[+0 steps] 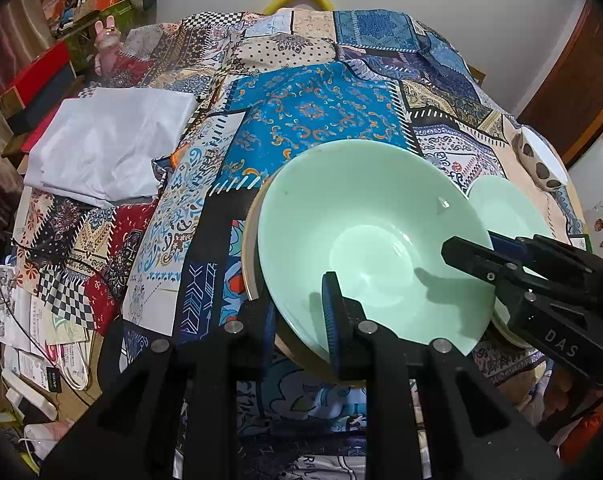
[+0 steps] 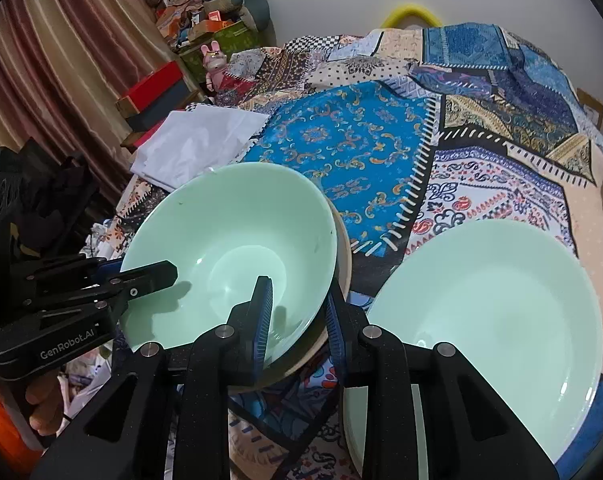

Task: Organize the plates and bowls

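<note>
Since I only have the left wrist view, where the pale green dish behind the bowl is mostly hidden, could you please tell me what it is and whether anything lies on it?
Observer: The right wrist view shows it whole. It is a wide green plate with nothing on it, lying on the tablecloth beside the green bowl.
Operator: Thank you. How does the right gripper sit on the bowl?
Observer: The right gripper straddles the bowl's rim, with one finger inside and the other outside. I cannot tell whether it pinches.
Operator: Is the plate touching the bowl?
Observer: No, a strip of cloth shows between them.
</note>
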`<state>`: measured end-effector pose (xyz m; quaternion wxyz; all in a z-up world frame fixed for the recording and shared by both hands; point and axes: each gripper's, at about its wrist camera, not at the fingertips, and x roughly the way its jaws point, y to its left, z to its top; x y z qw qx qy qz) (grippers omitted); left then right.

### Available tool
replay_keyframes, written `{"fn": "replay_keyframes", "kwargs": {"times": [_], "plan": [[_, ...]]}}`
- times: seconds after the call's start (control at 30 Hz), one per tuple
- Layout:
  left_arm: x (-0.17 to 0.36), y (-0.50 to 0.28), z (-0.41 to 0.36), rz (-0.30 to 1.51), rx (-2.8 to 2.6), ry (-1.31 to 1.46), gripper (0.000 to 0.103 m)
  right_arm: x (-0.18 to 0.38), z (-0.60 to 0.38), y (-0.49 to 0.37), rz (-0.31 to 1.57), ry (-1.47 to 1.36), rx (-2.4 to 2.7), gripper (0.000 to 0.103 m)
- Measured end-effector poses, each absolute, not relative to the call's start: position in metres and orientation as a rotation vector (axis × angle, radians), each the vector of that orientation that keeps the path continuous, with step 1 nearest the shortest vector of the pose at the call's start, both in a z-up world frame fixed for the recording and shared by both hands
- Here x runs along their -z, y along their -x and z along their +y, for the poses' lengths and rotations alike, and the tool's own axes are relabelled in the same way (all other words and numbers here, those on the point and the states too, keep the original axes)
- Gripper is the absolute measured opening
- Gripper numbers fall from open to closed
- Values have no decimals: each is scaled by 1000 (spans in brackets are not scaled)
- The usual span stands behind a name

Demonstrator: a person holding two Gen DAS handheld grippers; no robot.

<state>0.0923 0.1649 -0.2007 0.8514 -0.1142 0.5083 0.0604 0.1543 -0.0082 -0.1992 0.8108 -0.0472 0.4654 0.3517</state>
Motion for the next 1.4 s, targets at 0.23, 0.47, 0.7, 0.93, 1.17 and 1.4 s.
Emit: {"fn": "replay_keyframes", "kwargs": {"times": [0.23, 0.47, 0.7, 0.93, 1.17, 1.4], "plan": [[203, -92, 162, 1081, -130, 223, 22, 197, -14, -152, 983, 117, -736, 24], [202, -95, 159, 1079, -149, 197, 21, 191, -26, -152, 960, 109, -730, 24], [194, -96, 157, 1090, -171, 177, 22, 186, -38, -150, 950, 118, -710, 27], [165, -91, 156, 1006, -193, 183, 43, 178, -61, -149, 925, 105, -678, 47], [127, -91, 127, 896, -161, 131, 53, 163, -82, -146, 860, 148, -612, 62], [106, -106, 83, 850, -70, 116, 54, 149, -128, -158, 841, 37, -556, 75]]}}
